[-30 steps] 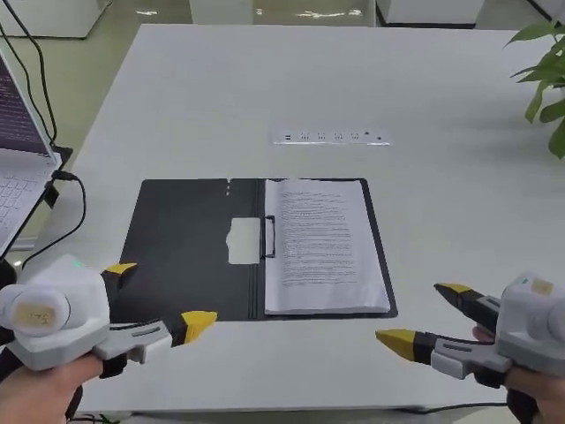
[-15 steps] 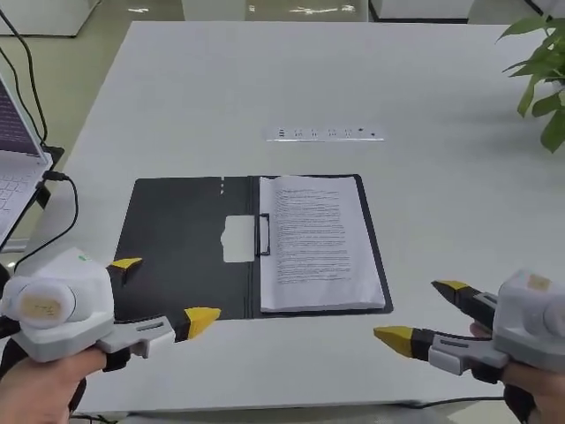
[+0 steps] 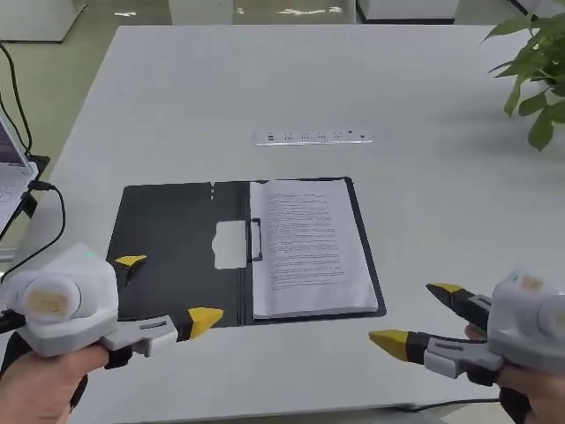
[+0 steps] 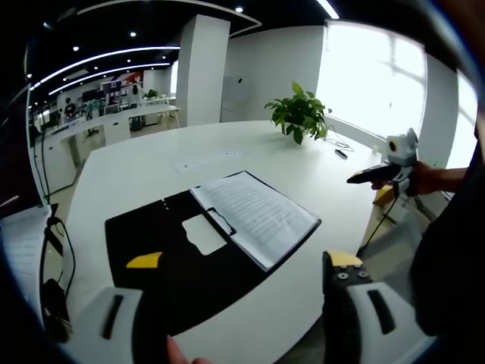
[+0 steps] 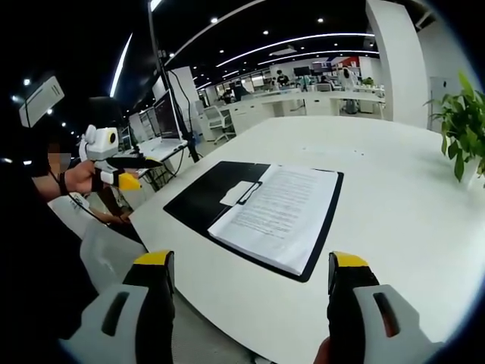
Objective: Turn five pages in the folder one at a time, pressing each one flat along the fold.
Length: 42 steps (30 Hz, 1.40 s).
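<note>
A black folder (image 3: pixel 177 256) lies open on the white table, with a stack of printed pages (image 3: pixel 305 243) clipped on its right half; the same pages (image 4: pixel 254 212) (image 5: pixel 280 208) appear in both gripper views. My left gripper (image 3: pixel 163 291) hovers over the folder's lower left corner, open and holding nothing. My right gripper (image 3: pixel 424 316) hangs open over the table, to the right of and below the pages. In each gripper view the yellow-tipped jaws stand wide apart with nothing between them.
A white power strip (image 3: pixel 311 138) lies beyond the folder. A laptop and black cable (image 3: pixel 48 212) sit at the table's left edge. A green plant (image 3: pixel 534 79) stands at the far right. The table's near edge runs just below both grippers.
The head view has shifted, so the folder sits a little further left and lower in the picture. Both grippers stay open and roughly where they were.
</note>
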Tool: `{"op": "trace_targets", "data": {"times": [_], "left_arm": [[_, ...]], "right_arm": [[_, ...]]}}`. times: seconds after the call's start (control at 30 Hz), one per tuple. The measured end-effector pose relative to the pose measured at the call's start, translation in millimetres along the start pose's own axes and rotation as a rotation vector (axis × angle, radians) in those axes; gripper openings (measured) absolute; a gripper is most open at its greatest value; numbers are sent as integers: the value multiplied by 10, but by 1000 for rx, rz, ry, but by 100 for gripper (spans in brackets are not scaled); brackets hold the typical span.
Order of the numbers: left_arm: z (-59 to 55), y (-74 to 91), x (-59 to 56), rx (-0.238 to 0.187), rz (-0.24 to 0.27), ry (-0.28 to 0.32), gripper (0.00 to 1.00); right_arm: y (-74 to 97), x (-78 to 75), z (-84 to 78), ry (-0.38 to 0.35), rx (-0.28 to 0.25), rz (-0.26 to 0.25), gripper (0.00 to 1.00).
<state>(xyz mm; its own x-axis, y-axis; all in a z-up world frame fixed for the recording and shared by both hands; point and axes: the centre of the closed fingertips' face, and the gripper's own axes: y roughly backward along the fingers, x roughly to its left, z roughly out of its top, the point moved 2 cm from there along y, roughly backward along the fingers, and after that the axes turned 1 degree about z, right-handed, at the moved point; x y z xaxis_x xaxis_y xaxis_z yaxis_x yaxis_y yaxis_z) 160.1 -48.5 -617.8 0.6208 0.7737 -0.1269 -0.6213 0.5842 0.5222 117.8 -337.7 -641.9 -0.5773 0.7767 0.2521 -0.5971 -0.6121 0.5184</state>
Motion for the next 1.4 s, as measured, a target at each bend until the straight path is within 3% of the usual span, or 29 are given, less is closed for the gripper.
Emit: {"op": "trace_targets", "data": {"times": [0.37,0.63,0.87,1.4], "left_arm": [[74,-177,-43,10,-34,-20,83],[196,-331,-78,6,-56,-34,83],[344,-467,-108,-14,-62,-28,83],[686,-928,-252,-27,-138,-87,82]], "right_arm": [[-11,-13,-3,3,12,0,82],[-2,-46,15,-2,7,-3,83],[29,-86,7,-13,4,-14,83],[87,-121,-20,-24,11,-22,83]]}}
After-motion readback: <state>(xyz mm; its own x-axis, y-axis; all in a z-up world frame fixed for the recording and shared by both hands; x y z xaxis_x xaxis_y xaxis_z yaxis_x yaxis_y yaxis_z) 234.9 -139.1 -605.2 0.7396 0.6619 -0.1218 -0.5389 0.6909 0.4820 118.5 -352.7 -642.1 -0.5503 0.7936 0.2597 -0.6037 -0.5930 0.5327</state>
